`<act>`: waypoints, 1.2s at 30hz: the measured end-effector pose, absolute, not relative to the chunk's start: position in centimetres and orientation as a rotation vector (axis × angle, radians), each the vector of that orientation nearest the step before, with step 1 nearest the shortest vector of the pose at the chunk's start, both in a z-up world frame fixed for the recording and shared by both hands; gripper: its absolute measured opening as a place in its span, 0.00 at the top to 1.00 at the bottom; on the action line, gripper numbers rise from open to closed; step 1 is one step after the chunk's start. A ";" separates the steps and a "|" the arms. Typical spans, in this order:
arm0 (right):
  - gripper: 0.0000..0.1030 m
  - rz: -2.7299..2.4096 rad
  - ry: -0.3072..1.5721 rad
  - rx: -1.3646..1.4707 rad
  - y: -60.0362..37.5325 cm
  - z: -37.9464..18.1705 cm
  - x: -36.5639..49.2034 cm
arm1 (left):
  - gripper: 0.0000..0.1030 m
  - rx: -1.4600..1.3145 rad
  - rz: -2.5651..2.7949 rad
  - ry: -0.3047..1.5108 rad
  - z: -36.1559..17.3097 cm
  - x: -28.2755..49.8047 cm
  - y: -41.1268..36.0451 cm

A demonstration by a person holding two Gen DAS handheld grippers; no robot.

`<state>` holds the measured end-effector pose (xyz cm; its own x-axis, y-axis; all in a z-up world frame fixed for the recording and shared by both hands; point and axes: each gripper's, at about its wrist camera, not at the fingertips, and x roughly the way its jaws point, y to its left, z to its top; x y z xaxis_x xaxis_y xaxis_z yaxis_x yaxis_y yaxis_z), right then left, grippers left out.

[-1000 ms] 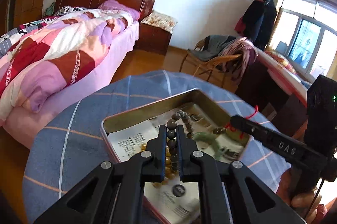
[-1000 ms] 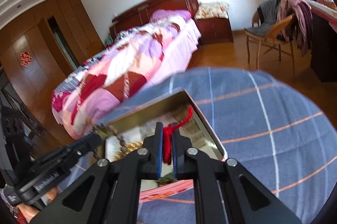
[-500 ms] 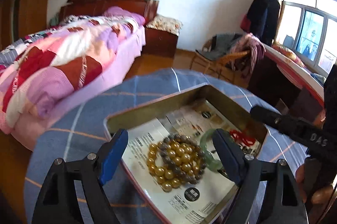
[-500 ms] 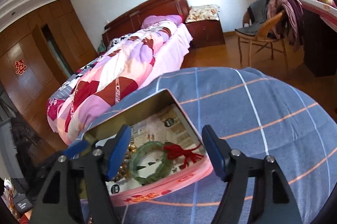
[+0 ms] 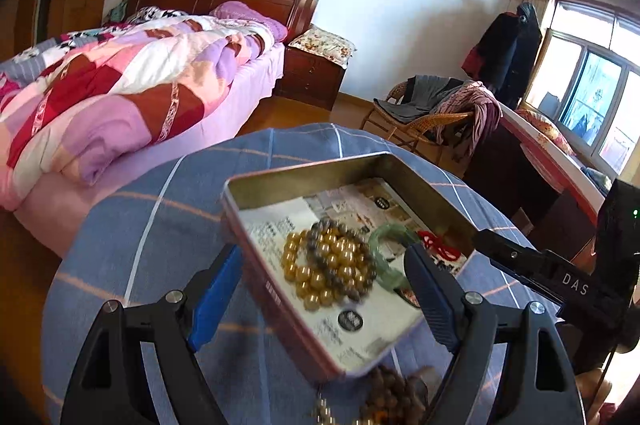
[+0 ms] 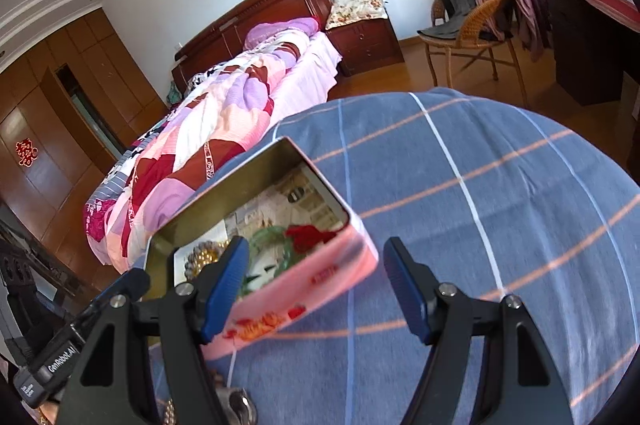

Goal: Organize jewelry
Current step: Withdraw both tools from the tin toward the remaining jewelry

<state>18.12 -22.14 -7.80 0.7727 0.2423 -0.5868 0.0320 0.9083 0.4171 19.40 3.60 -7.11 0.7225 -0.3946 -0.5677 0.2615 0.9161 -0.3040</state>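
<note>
Blurred and cut off at the frame's bottom edge: brown beads [image 5: 394, 399] just outside the pink tin [image 5: 280, 289] on the blue checked tablecloth [image 5: 152, 225]. Inside the tin, over printed paper: gold bead bracelets [image 5: 328, 261], a green bangle [image 5: 386, 257] and a red cord [image 5: 438, 245], partly masked by a blue finger pad. Tin's long axis running diagonally, toward the far right. Left gripper [image 5: 324, 289] spread wide, empty; right gripper [image 6: 316, 281] likewise.
</note>
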 end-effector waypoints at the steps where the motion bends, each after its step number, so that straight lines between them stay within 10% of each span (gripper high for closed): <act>1: 0.29 0.111 0.684 0.425 -22.2 -7.8 17.9 | 0.20 -0.215 -0.359 0.676 -7.2 19.0 3.8; 36: 0.39 0.188 0.842 0.314 -20.1 -9.7 7.1 | 0.27 -0.036 -0.337 0.815 -9.8 9.6 4.6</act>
